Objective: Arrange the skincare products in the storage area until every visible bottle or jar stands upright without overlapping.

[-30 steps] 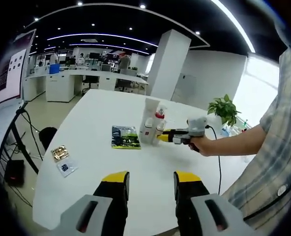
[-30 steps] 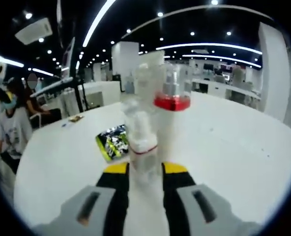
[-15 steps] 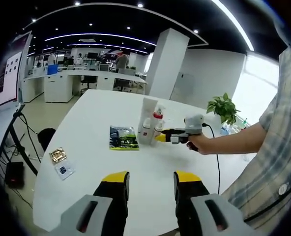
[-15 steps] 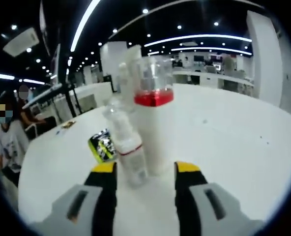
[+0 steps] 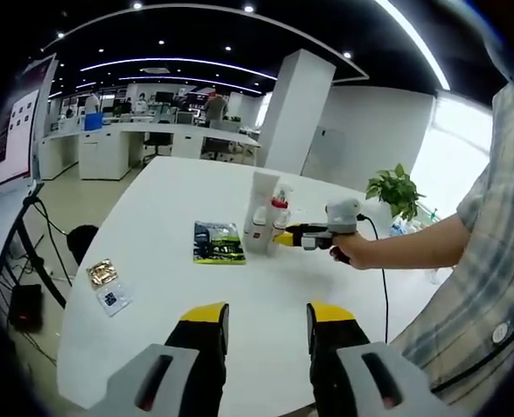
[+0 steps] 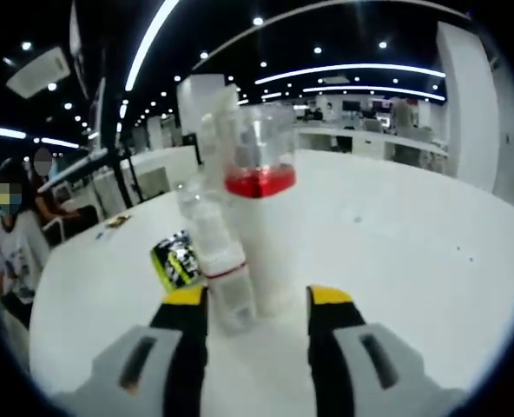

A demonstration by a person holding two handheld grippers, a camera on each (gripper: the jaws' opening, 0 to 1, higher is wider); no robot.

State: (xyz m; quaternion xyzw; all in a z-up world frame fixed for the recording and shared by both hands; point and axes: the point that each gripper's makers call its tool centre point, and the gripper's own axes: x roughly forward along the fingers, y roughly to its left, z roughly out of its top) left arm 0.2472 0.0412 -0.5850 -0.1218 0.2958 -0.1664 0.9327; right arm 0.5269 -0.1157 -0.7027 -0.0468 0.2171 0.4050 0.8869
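Now the right hand-held gripper (image 6: 247,300) stands with its yellow-tipped jaws spread and nothing pinched between them; a second ago those jaws were closed around the small clear bottle (image 6: 217,261), so it has been let go. That bottle stands upright on the white counter (image 6: 413,261) just ahead of the jaws, a little toward the left one, touching or nearly touching the white pump bottle (image 6: 261,234) beside it. The release looks clean: both stand, and by my judgement this placement is done and the gripper can draw back.

The small bottle is clear plastic, slim and round, with a red band low on its body. The pump bottle is an opaque white cylinder, wider, with a red collar under a clear cap. Behind them rises a tall white tube (image 6: 207,122), blurred. Farther left on the counter lies a flat green packet (image 6: 174,259), glossy.

The left hand-held gripper (image 5: 266,330) hangs well back from the group, jaws spread and empty; two small flat sachets (image 5: 109,282) lie off to its left.
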